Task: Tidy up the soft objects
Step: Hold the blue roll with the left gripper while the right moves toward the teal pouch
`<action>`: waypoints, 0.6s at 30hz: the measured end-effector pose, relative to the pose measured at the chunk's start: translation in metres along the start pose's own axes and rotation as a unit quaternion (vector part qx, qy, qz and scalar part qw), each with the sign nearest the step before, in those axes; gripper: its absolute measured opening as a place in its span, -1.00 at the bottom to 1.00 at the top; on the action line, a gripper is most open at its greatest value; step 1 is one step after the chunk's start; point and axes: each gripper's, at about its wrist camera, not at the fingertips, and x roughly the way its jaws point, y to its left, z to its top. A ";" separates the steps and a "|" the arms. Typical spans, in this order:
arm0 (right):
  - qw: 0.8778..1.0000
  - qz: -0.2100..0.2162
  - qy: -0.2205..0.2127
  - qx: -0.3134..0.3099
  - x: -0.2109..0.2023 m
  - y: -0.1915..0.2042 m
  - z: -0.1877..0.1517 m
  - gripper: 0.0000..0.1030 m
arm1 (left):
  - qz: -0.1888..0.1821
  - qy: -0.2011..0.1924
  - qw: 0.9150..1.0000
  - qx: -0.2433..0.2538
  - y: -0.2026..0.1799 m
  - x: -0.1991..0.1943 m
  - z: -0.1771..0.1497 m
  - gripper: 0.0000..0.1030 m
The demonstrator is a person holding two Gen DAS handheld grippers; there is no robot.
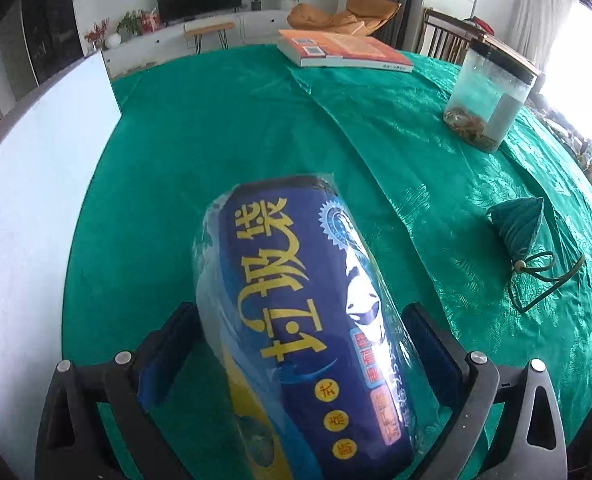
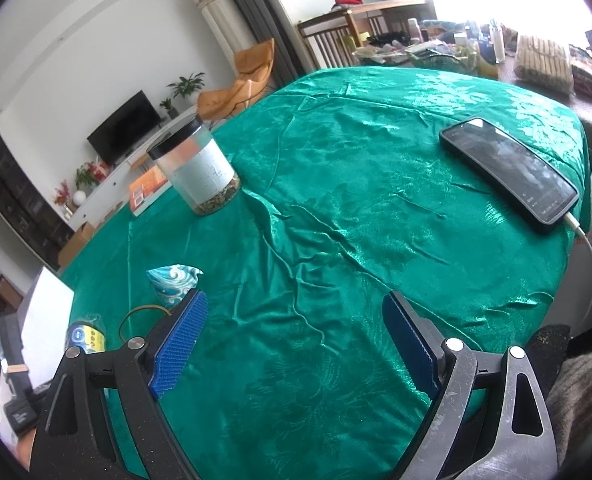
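Note:
A soft blue package (image 1: 296,312) wrapped in clear plastic, with yellow characters, lies lengthwise between the fingers of my left gripper (image 1: 300,320), which is shut on its near half. A small pyramid-shaped fabric pouch (image 1: 516,226) with a green cord lies on the green tablecloth (image 1: 215,140), to the right of the package. In the right wrist view the same pouch (image 2: 173,280) shows a wave print and sits just beyond the left finger. My right gripper (image 2: 296,300) hovers open over bare cloth, holding nothing. The blue package (image 2: 85,336) peeks in at the far left.
A clear jar (image 1: 488,96) with a black lid stands at the right back; an orange book (image 1: 344,50) lies at the far edge. A black phone (image 2: 508,168) on a white cable rests near the table's right edge. A white panel (image 1: 35,200) borders the left side.

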 end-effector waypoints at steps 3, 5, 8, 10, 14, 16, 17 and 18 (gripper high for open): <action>1.000 0.001 0.003 0.000 0.001 0.000 0.000 0.77 | 0.002 -0.003 1.000 0.005 -0.002 0.003 -0.001 0.99; 1.000 0.002 0.006 0.000 0.002 0.000 0.001 0.77 | 0.011 -0.009 1.000 0.015 -0.004 0.003 -0.002 1.00; 1.000 0.002 0.008 0.000 0.004 0.000 0.001 0.77 | 0.012 -0.018 1.000 0.016 -0.005 0.002 -0.004 1.00; 1.000 0.003 0.010 0.001 0.004 0.000 0.001 0.77 | 0.012 -0.018 1.000 0.016 -0.004 0.001 -0.004 1.00; 1.000 0.004 0.016 0.003 0.007 0.000 0.000 0.77 | 0.012 -0.018 1.000 0.016 -0.004 0.001 -0.004 1.00; 1.000 0.005 0.017 0.004 0.007 0.000 0.000 0.77 | 0.012 -0.018 1.000 0.016 -0.004 0.001 -0.004 1.00; 1.000 0.005 0.018 0.004 0.007 0.000 0.000 0.77 | 0.012 -0.018 1.000 0.016 -0.004 0.002 -0.004 1.00; 1.000 0.005 0.017 0.005 0.007 0.000 0.000 0.77 | 0.012 -0.018 1.000 0.016 -0.004 0.001 -0.004 1.00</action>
